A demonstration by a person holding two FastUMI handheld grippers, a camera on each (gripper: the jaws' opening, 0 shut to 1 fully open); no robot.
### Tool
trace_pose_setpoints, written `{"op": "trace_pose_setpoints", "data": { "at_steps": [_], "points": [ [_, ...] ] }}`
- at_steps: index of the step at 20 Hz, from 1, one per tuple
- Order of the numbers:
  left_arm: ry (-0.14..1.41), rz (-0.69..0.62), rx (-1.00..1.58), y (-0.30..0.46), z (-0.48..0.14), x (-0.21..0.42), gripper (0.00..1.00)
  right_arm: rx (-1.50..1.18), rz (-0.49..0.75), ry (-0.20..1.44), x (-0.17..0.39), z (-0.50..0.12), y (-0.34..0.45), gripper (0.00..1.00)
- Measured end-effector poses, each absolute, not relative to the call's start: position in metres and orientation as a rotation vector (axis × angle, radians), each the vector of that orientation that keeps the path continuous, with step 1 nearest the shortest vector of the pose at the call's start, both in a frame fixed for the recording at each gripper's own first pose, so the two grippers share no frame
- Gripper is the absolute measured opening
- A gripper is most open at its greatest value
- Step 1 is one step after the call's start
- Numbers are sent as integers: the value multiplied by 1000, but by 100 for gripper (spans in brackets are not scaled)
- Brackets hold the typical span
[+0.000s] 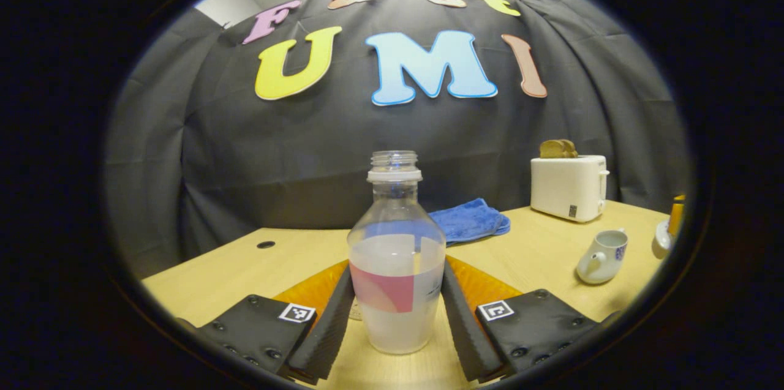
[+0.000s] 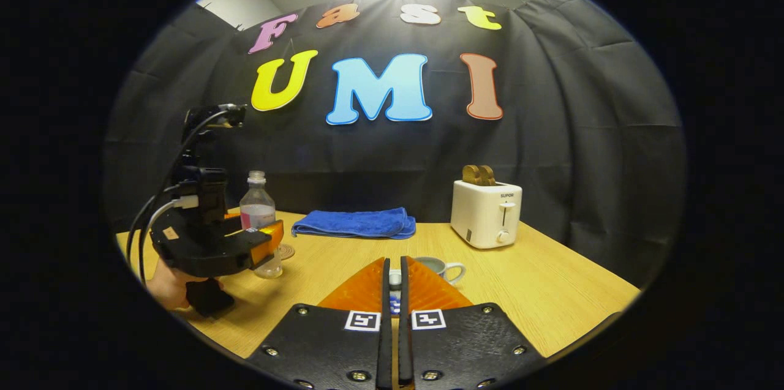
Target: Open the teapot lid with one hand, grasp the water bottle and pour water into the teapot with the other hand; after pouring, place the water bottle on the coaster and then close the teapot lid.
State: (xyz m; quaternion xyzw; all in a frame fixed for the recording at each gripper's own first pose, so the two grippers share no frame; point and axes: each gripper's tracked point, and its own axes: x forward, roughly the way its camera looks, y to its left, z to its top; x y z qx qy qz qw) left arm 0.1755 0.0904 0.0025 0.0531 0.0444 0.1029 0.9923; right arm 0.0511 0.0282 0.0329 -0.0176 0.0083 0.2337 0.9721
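A clear, uncapped water bottle with a pink label, about half full, stands on the wooden table. My left gripper has a finger pressed against each side of it. From the right gripper view the bottle stands in the left gripper, just in front of a small round coaster. The white teapot sits lidless to the right, and its lid hangs beside it. My right gripper is shut on that lid, with the teapot just behind its fingers.
A folded blue towel lies at the back of the table. A white toaster with toast in it stands at the back right. A person's hand holds the left gripper near the table's left edge. A small hole marks the tabletop.
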Motion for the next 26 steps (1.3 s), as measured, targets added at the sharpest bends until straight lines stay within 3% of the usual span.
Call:
{"op": "trace_pose_setpoints", "data": {
  "at_steps": [9, 26],
  "points": [
    [155, 119, 418, 49, -5, 193, 87, -77, 521, 14, -15, 22, 16, 4],
    [164, -13, 1080, -28, -4, 223, 87, -19, 474, 95, -37, -8, -23, 4]
  ]
}}
